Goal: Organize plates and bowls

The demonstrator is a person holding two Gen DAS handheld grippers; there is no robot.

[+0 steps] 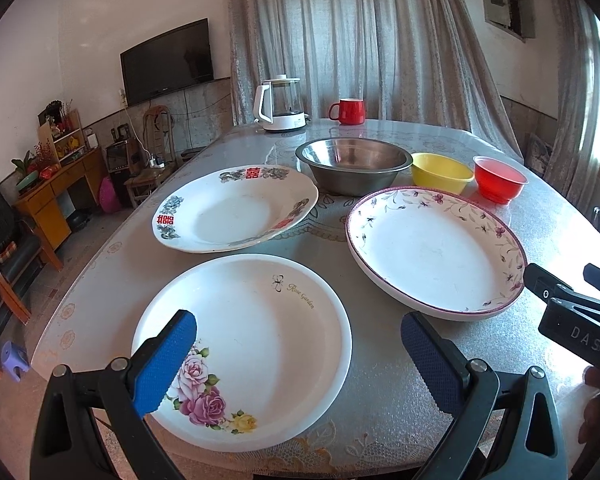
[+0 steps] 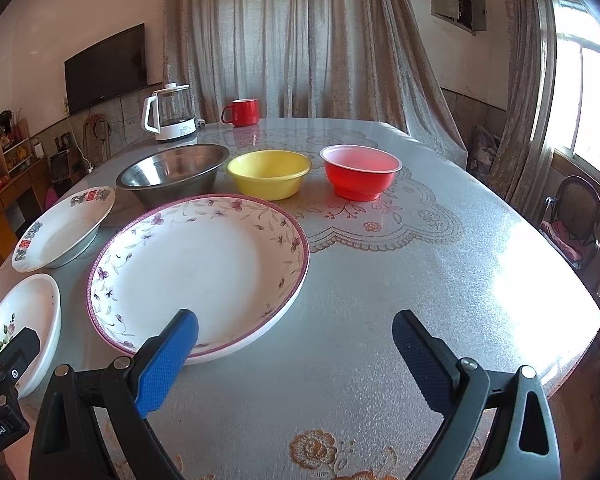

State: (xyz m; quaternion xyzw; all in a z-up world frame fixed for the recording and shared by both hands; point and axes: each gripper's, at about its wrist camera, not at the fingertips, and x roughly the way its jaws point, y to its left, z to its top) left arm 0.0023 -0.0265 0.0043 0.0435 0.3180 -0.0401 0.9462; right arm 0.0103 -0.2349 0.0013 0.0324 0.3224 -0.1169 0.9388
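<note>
Three plates lie on the round table. A white rose plate (image 1: 252, 344) lies nearest, under my open left gripper (image 1: 300, 356), whose left pad (image 1: 168, 364) hangs above its left rim. A plate with red characters (image 1: 236, 208) sits behind it. A purple-rimmed floral plate (image 2: 198, 268) lies at my open right gripper's (image 2: 296, 360) left finger (image 2: 168, 364); nothing is between those fingers. Behind the plates stand a steel bowl (image 2: 172, 174), a yellow bowl (image 2: 269, 174) and a red bowl (image 2: 360, 172) in a row.
A white kettle (image 1: 278, 104) and a red mug (image 1: 347, 111) stand at the table's far edge. The table (image 2: 440, 280) has bare cloth on its right half. A chair (image 2: 576, 220) stands right of it; a wooden cabinet (image 1: 56, 196) and stool (image 1: 14, 360) stand left.
</note>
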